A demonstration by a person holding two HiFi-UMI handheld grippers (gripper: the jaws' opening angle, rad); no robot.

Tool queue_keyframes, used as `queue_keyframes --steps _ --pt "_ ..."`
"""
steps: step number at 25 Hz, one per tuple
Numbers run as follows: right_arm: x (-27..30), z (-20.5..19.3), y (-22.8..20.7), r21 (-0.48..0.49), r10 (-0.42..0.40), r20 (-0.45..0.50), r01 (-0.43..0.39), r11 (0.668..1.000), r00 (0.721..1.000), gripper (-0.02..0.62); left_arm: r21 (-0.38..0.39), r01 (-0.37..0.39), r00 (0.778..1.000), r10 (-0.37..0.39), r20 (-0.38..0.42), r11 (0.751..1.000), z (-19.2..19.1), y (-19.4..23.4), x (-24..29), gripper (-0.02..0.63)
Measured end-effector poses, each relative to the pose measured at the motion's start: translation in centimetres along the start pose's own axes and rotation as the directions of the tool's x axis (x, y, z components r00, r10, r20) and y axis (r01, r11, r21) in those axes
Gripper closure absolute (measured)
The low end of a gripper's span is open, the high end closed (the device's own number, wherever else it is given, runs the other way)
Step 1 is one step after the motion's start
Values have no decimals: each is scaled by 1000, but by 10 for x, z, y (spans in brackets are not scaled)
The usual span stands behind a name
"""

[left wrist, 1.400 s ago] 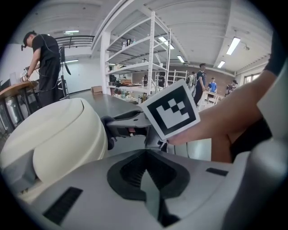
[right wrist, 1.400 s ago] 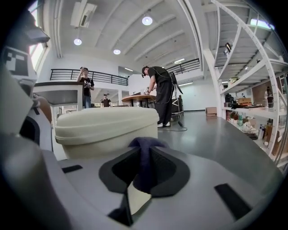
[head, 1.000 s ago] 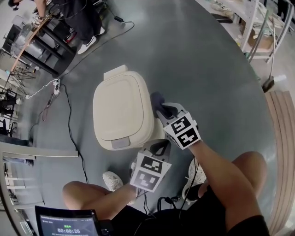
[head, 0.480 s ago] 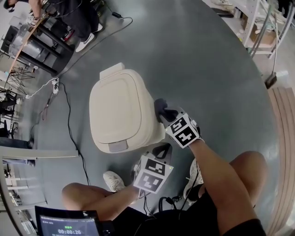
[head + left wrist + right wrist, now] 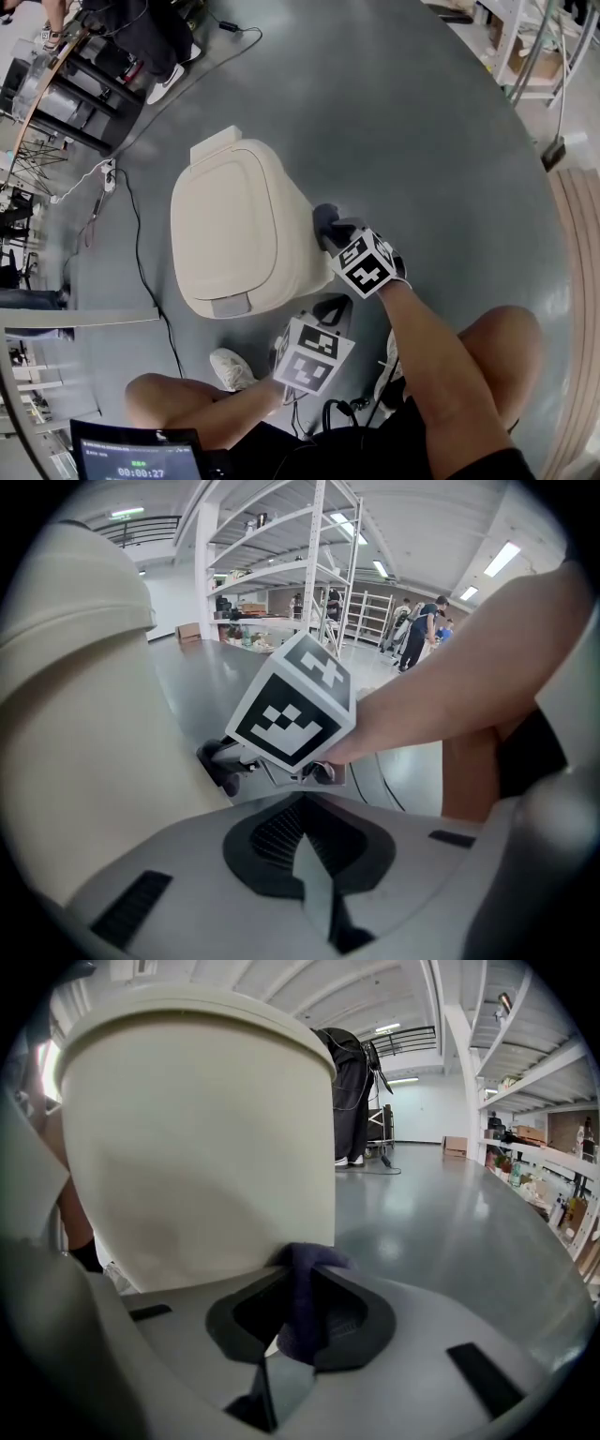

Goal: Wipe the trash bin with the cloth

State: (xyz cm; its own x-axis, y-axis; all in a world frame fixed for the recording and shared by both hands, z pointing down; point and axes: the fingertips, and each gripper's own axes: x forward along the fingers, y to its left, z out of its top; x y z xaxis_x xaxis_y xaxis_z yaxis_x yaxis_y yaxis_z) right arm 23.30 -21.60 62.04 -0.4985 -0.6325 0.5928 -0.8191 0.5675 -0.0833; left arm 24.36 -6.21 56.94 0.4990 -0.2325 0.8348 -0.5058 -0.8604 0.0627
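Note:
A cream trash bin (image 5: pixel 239 234) with a closed lid stands on the grey floor. My right gripper (image 5: pixel 328 225) is shut on a dark purple cloth (image 5: pixel 323 217) and presses it against the bin's right side wall. In the right gripper view the cloth (image 5: pixel 305 1293) sits between the jaws, touching the bin (image 5: pixel 202 1138). My left gripper (image 5: pixel 323 309) hovers low beside the bin's front right corner, jaws closed together with nothing between them; in its own view the bin wall (image 5: pixel 84 733) fills the left and the right gripper's marker cube (image 5: pixel 295 710) is ahead.
A black cable (image 5: pixel 141 262) runs over the floor left of the bin. My legs and white shoe (image 5: pixel 230 367) are near the bin's front. A person's feet (image 5: pixel 169 80) and dark racks are at the far left. Shelving (image 5: pixel 534 56) stands far right.
The right gripper with the cloth has slid slightly up along the bin's side. The bin appears shifted left in view. The left gripper has stayed near the bin's lower corner.

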Motion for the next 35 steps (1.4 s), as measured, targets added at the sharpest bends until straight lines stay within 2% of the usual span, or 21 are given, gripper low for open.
queue_keyframes --steps 5,12,17,20,23,27,30,32,35 --pt "7 -6 -4 33 11 -17 -10 999 1000 530 -5 10 1000 -10 -12 1000 -1 2 5 604" --pt "9 -16 -20 81 -30 -32 33 996 999 529 -36 25 1000 -26 -7 999 -3 -2 12 604" --pt "0 -8 -35 155 -95 16 92 984 995 529 -34 29 999 -28 16 999 0 -2 7 604" --pt "-19 13 -44 200 -148 93 127 971 985 529 -23 23 998 -22 59 999 4 -6 -9 604" --pt "-51 60 -50 251 -203 228 143 957 952 530 -28 19 993 -15 119 999 20 -6 -39 604" --pt "-108 123 -60 241 -295 371 216 946 880 529 -42 53 975 -43 220 998 49 -11 -83 604" --pt "-144 165 -62 198 -353 423 295 935 835 529 -44 64 944 -47 327 997 69 -7 -112 604" --pt "-165 191 -52 160 -359 458 322 933 813 530 -58 69 922 -41 384 996 77 0 -133 604" --pt "-196 229 -28 114 -352 519 344 932 779 530 -89 82 874 -29 486 993 92 16 -170 604"
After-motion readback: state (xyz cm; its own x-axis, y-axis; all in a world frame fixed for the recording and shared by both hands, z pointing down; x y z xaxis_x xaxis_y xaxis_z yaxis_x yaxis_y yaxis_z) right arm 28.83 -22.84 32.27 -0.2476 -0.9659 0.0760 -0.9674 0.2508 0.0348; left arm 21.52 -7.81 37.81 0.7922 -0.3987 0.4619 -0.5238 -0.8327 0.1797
